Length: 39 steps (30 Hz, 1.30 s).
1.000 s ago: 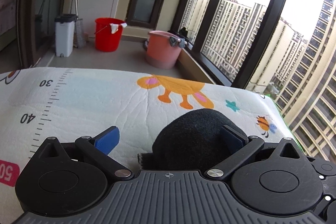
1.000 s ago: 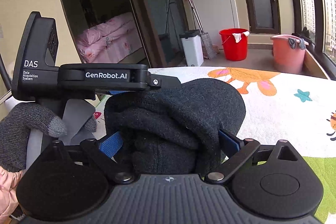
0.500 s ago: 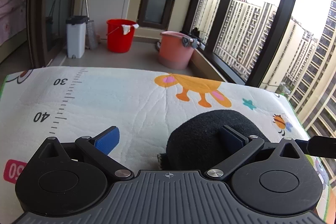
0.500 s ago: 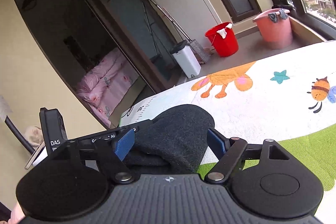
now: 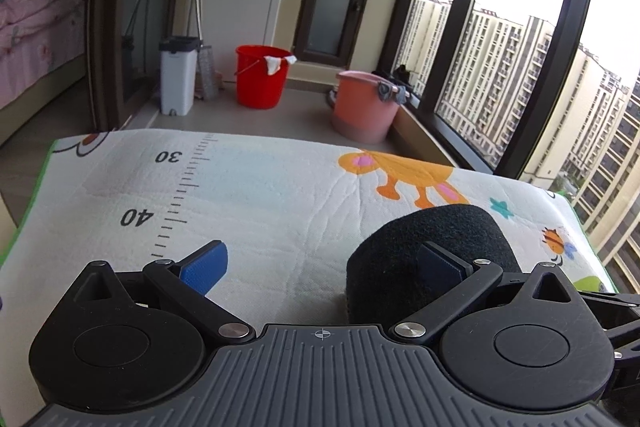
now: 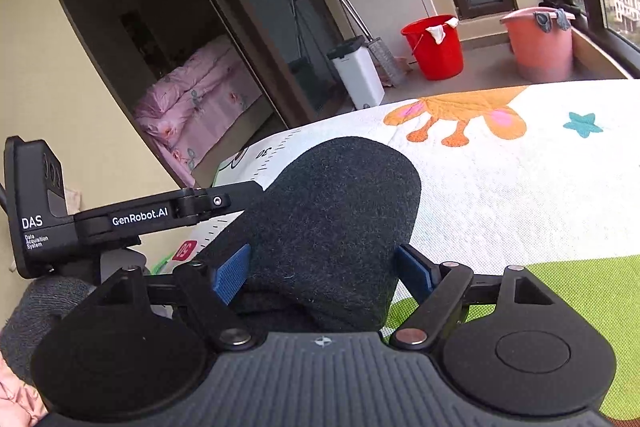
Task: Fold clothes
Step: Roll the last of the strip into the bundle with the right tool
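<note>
A folded dark fleece garment [image 6: 336, 211] lies as a rounded bundle on the printed play mat [image 6: 520, 195]. My right gripper [image 6: 322, 259] straddles it; both blue pads [image 6: 230, 277] touch its sides while the jaws are opening slightly. In the left wrist view the same garment [image 5: 432, 247] sits at the right. My left gripper [image 5: 322, 255] is wide open: its right finger lies against the bundle and its left finger hangs over bare mat. The left gripper's black housing [image 6: 140, 219] shows at the left of the right wrist view, held by a grey-gloved hand [image 6: 40, 307].
The mat [image 5: 260, 195] has a ruler print and an orange animal print. Beyond its far edge stand a red bucket [image 5: 262, 77], a pink bucket [image 5: 366, 107] and a white bin [image 5: 178, 79]. Windows run along the right, and a bed with pink bedding [image 6: 192, 107] lies through the doorway at left.
In the left wrist view the bundle has slid from the middle to under the right finger. The right gripper's jaws have narrowed onto the bundle, and its view has tilted.
</note>
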Tool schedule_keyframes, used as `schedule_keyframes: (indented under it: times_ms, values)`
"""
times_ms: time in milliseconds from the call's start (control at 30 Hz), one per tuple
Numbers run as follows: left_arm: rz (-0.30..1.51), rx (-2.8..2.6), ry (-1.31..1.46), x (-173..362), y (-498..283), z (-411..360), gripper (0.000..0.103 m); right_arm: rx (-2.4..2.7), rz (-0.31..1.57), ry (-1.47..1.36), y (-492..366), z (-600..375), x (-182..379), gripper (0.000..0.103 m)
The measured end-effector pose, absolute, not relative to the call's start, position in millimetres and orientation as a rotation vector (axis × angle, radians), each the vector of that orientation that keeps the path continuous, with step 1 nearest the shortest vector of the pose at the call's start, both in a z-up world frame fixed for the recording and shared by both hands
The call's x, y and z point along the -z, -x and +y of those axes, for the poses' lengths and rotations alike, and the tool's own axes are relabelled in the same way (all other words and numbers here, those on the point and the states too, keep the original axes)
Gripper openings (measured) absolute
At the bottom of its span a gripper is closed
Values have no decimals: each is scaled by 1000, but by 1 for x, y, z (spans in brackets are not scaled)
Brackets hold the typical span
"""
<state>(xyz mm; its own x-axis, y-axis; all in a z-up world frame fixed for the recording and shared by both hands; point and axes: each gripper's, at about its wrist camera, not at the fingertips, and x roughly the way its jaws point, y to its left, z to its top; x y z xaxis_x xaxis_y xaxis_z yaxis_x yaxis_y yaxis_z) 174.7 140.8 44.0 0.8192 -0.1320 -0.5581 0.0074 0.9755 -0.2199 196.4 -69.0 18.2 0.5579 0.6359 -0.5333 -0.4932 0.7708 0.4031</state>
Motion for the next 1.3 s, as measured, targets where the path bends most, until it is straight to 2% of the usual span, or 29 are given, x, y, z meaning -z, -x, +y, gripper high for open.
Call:
schedule_keyframes:
  times_ms: [167, 433, 500, 533, 567, 700, 733, 767, 967, 1167, 1267, 1300]
  values:
    - [614, 106, 211, -45, -169, 136, 103, -673, 671, -111, -190, -49, -19, 84]
    - [652, 110, 243, -17, -185, 129, 103, -652, 656, -194, -187, -87, -31, 86]
    - [651, 103, 255, -14, -187, 129, 103, -609, 620, -201, -187, -100, -42, 68]
    - [653, 102, 266, -13, -188, 130, 103, -593, 611, -208, -188, -104, -46, 48]
    - [656, 101, 278, -11, -189, 130, 103, -595, 623, -229, -192, -106, -47, 43]
    - [664, 84, 287, -10, -184, 132, 103, -614, 732, -231, -206, -86, -22, 42]
    - [664, 59, 277, -12, -181, 134, 103, -617, 737, -251, -208, -86, -18, 45]
    - [665, 53, 277, -14, -177, 136, 103, -619, 742, -272, -210, -86, -13, 53]
    - [666, 49, 257, -31, -147, 139, 103, -603, 733, -232, -211, -90, -10, 68]
    - [628, 77, 331, -40, -126, 141, 103, -591, 705, -182, -205, -89, -13, 68]
    - [580, 135, 323, -50, -120, 134, 103, -602, 689, -148, -203, -82, -17, 59]
    - [584, 138, 293, -51, -123, 130, 103, -611, 690, -148, -203, -79, -19, 59]
